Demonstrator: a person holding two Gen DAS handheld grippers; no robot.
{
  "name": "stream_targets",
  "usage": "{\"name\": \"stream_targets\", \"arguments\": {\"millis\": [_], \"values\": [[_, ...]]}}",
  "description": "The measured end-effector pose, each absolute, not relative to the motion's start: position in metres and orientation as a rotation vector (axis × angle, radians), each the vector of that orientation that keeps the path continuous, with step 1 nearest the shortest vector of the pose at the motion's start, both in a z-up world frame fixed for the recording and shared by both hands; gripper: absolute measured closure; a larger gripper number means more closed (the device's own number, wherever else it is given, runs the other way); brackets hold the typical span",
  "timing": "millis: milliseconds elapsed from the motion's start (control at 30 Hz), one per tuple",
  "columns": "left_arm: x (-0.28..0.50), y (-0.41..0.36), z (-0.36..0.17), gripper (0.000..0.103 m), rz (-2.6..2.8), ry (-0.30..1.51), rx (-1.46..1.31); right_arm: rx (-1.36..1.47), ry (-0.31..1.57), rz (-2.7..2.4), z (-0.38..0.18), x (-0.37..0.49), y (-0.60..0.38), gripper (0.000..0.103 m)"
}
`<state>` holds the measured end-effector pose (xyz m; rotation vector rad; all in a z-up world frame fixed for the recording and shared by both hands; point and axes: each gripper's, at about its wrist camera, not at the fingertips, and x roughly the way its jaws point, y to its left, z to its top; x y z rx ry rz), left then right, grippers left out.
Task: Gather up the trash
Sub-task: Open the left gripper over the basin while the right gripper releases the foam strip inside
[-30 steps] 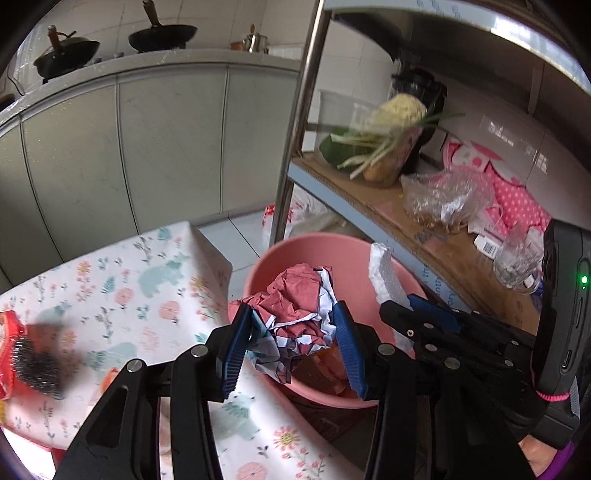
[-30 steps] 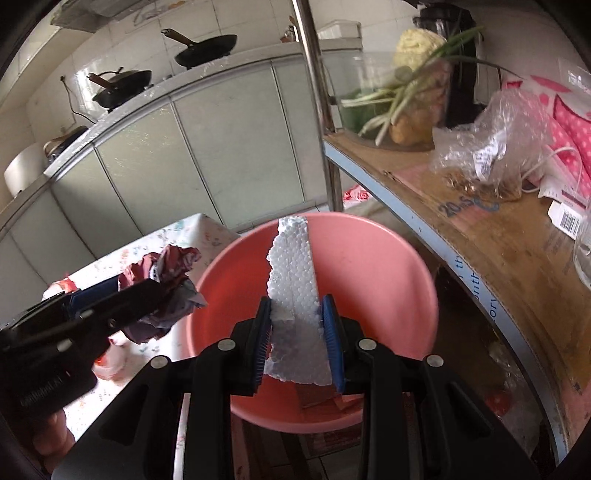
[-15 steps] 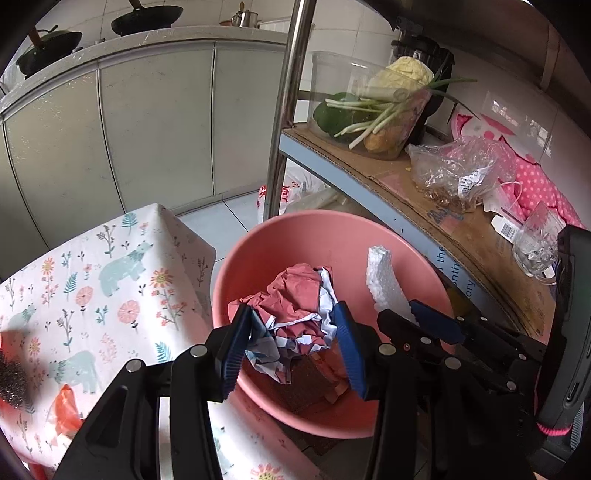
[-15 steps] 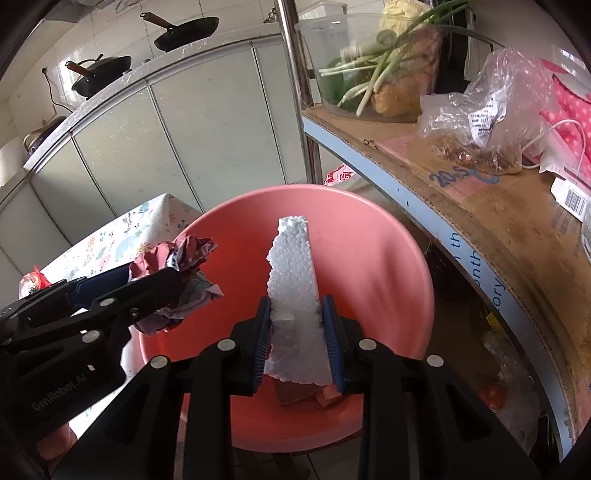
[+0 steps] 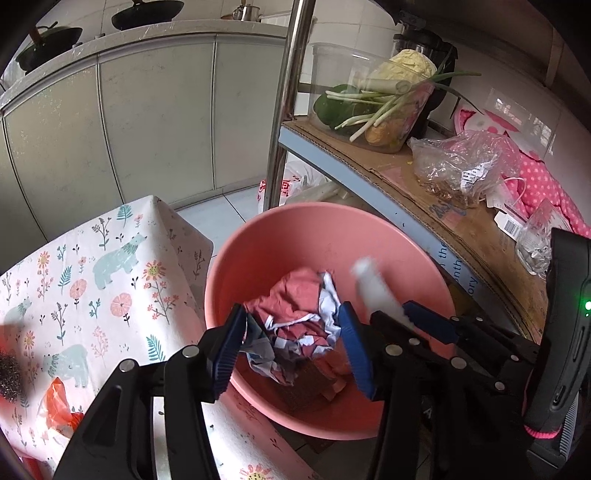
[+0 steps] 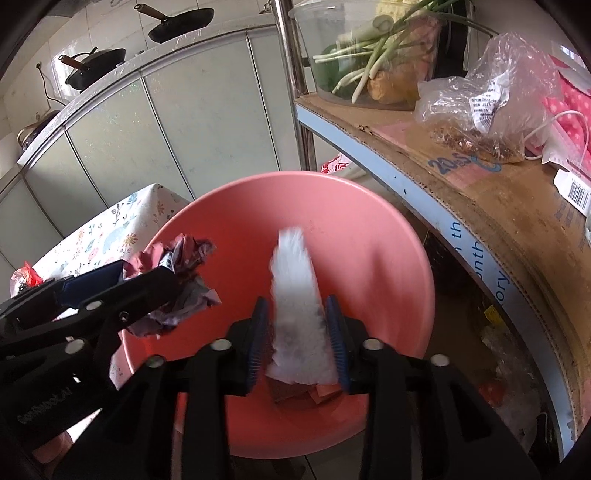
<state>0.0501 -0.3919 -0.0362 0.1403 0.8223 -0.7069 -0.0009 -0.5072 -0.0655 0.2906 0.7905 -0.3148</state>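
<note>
Right wrist view: my right claw (image 6: pixel 297 336) has just been spreading, blurred white foam strip (image 6: pixel 295 295) loose between its pads over the pink basin (image 6: pixel 388 258). My left claw (image 5: pixel 291 347), also widening, brackets crumpled paper (image 5: pixel 299 321) above that basin.

Quick count: one pink basin (image 6: pixel 388 236), one crumpled wad of paper (image 5: pixel 299 317), one white foam strip (image 6: pixel 295 295) – blurry, so just the one as far as I can tell. Two black pans (image 6: pixel 181 26) up on the counter, one clear plastic bag (image 6: pixel 491 96), two grippers – left (image 5: pixel 291 347) and right (image 6: pixel 297 336).
</note>
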Motion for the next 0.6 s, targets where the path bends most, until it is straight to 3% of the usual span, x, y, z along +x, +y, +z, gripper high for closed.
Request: {"name": "stream_targets", "arguments": {"millis": [600], "values": [[0.036,-0.373,-0.001,0.043,-0.741,0.770,0.072,0.282,0.744,-0.311,-0.044,-0.022,-0.503,0.058]]}}
